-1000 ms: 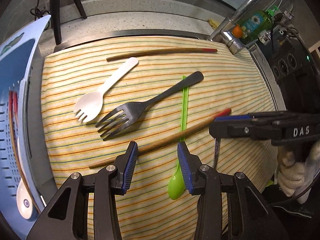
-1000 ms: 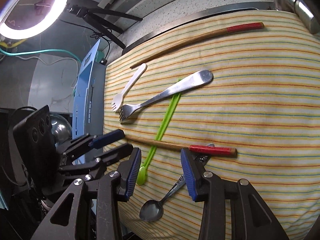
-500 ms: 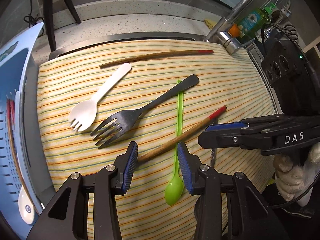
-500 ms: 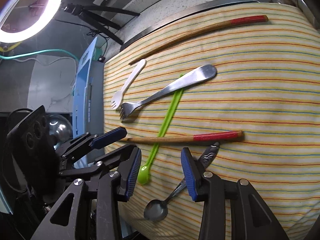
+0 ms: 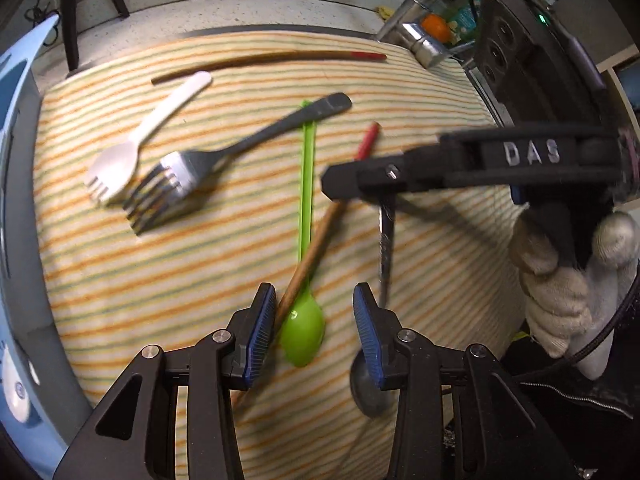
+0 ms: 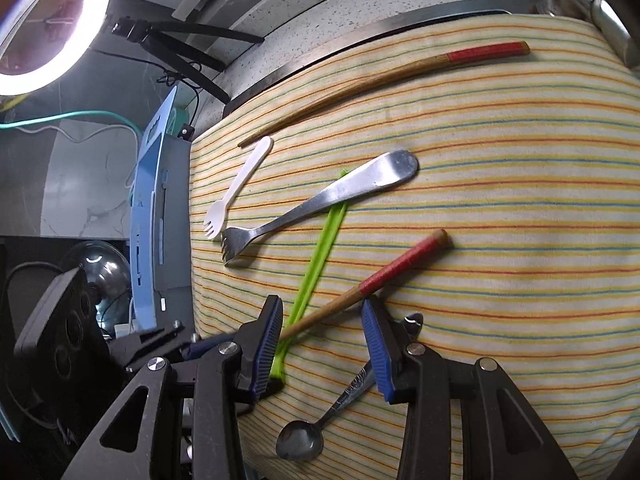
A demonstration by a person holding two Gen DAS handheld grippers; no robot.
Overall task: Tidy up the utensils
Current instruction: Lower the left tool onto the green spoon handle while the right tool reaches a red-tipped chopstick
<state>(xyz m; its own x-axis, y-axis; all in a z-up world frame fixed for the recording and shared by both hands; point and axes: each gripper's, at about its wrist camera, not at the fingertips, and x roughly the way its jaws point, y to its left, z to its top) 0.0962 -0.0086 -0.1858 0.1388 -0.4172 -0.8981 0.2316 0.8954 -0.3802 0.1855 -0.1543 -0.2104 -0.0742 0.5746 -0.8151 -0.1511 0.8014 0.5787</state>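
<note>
Near the front edge of the striped cloth (image 6: 520, 184) lies the red-tipped chopstick (image 6: 400, 270), long axis diagonal, its bare wooden end between the parted fingers of the right gripper (image 6: 322, 344); left gripper (image 5: 314, 326), fingers also apart, straddles the green spoon (image 5: 304, 328)

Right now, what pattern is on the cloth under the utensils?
Thin orange, yellow and blue-green stripes on the cream cloth, clearest in the right wrist view.

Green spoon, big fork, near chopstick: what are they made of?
Green spoon: looks like plastic, a uniform bright green with a soft sheen.
Big fork: looks like metal, probably stainless steel, brushed silver with bright glints on the handle.
Near chopstick: appears to be wood or bamboo, a matte brown shaft with a red coated or wrapped end.
</note>
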